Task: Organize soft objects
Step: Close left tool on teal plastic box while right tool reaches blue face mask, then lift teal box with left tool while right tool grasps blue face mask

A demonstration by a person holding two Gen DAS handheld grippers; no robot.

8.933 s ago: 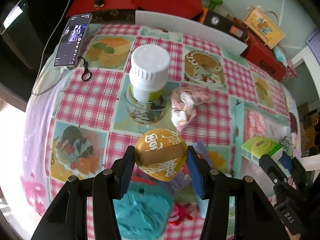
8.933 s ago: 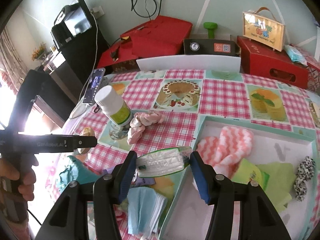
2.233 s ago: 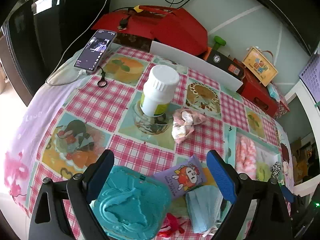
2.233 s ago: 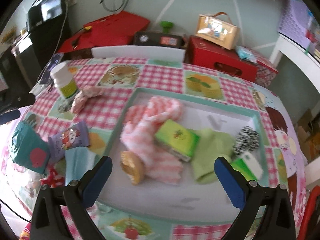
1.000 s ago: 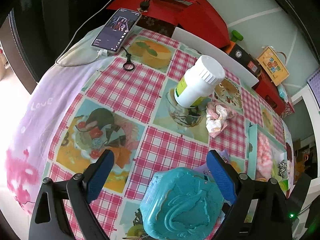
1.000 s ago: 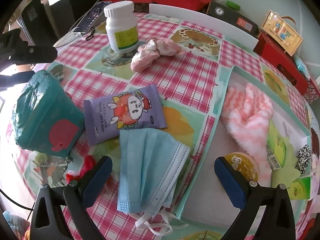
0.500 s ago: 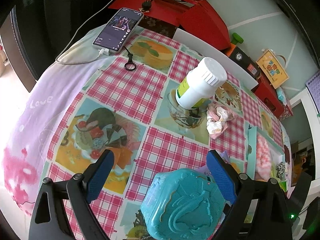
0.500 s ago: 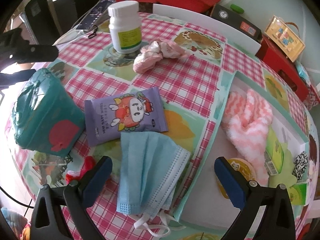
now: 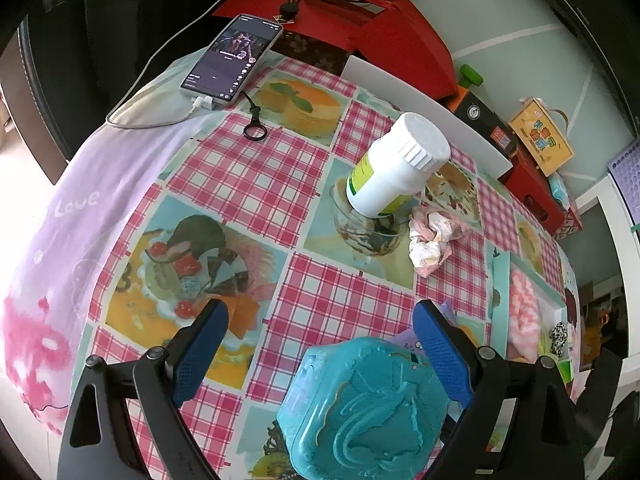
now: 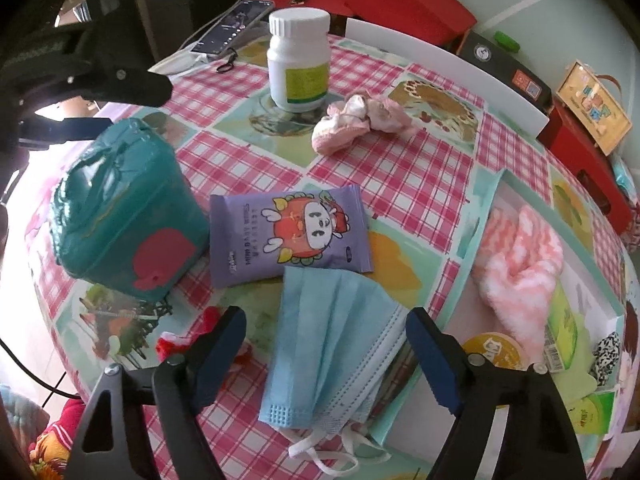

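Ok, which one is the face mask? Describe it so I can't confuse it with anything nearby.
Start at the white tray with the teal rim on the checked tablecloth. Against that tray's near left edge lies the face mask, just below the purple wipes packet and between the right tongs. It is the only pale blue, pleated, flat thing, with white ear loops trailing off its near end.

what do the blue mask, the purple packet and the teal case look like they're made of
Blue mask: likely thin non-woven fabric, matte, with pleats and white ear loops.
Purple packet: looks like plastic film, smooth with a slight sheen, printed cartoon, crimped ends.
Teal case: probably moulded hard plastic, glossy, with raised relief on the lid; could be silicone.
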